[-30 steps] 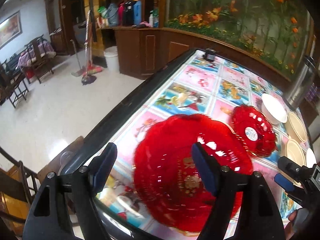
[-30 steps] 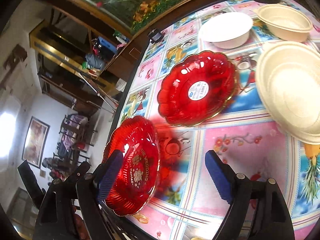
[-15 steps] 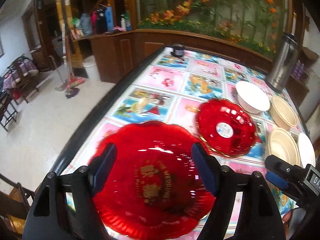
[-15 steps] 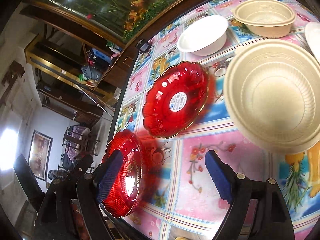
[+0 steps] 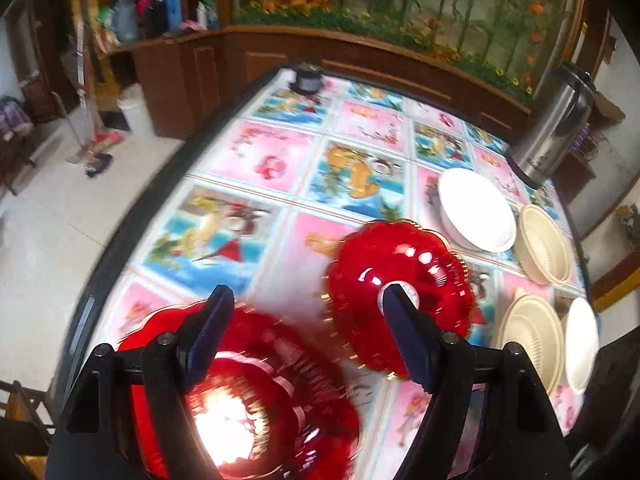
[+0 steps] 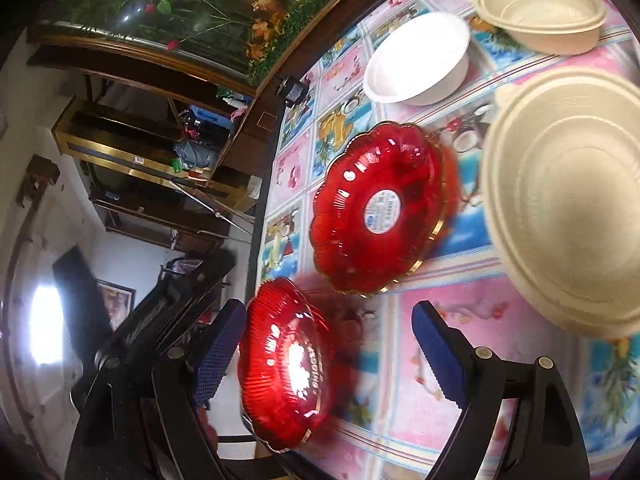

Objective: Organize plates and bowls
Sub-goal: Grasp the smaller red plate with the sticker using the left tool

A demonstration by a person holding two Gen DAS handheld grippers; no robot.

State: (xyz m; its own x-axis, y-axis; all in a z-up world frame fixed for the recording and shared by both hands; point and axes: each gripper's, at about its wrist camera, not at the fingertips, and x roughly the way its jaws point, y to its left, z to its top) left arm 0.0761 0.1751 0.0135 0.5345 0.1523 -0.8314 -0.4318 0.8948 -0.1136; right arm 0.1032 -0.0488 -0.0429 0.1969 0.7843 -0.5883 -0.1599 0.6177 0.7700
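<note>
Since the earlier frames, the left wrist view has been swung across the table: the near red plate [image 5: 256,412], formerly centred between the left fingers, is now seen at the lower left of the frame, blurred and with a bright glare at its middle, while the far red plate [image 5: 400,284] has been brought toward the centre right. The left gripper [image 5: 308,344] is pitched steeply down over the table [image 5: 280,152], its jaws spread wide with nothing pinched; its left finger is seen in front of the near plate and its right fingertip in front of the label of the far plate. In the right wrist view the scene is rolled, with the table running up the right side. The right gripper [image 6: 324,356] is angled down over the pink tablecloth, its jaws spread wide and empty; the near red plate [image 6: 284,368] is seen between the fingers, against the left one, at the table edge. The far red plate [image 6: 380,208] lies at centre frame. A large beige bowl [image 6: 568,200] fills the right edge, a white bowl [image 6: 416,60] sits at the upper centre, and another beige bowl [image 6: 544,8] is at the upper right. A steel flask [image 5: 556,128] stands at the upper right of the left wrist view.
</note>
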